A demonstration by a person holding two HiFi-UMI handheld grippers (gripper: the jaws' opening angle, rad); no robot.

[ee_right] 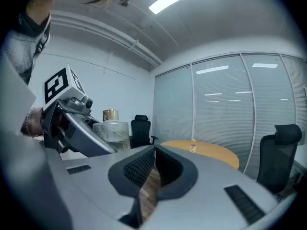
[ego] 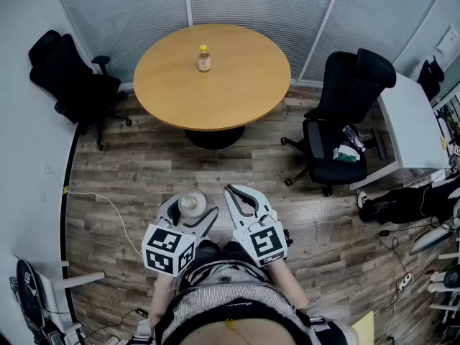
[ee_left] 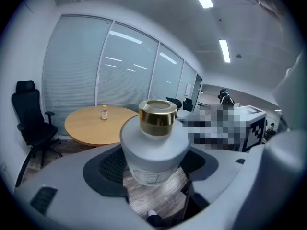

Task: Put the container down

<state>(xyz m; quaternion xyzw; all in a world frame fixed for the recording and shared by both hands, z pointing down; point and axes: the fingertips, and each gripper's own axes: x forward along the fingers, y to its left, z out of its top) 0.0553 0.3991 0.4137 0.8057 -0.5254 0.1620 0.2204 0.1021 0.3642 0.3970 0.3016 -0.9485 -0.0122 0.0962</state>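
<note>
Container: frosted jar, gold cap, upright, lower centre of head view, over wood floor. Left gripper clamped on jar body, pad on each side. Right gripper just right of it, jaws together, empty. Round table upper centre, small bottle on it, well apart from jar.

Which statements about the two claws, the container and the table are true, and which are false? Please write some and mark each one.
1. The left claw grips a frosted white round container with a gold cap. True.
2. The right claw is wide open. False: its jaws are together, with nothing between them.
3. A small yellow-capped bottle stands on the round wooden table. True.
4. The container stands on the table. False: the left claw holds it above the wooden floor.
</note>
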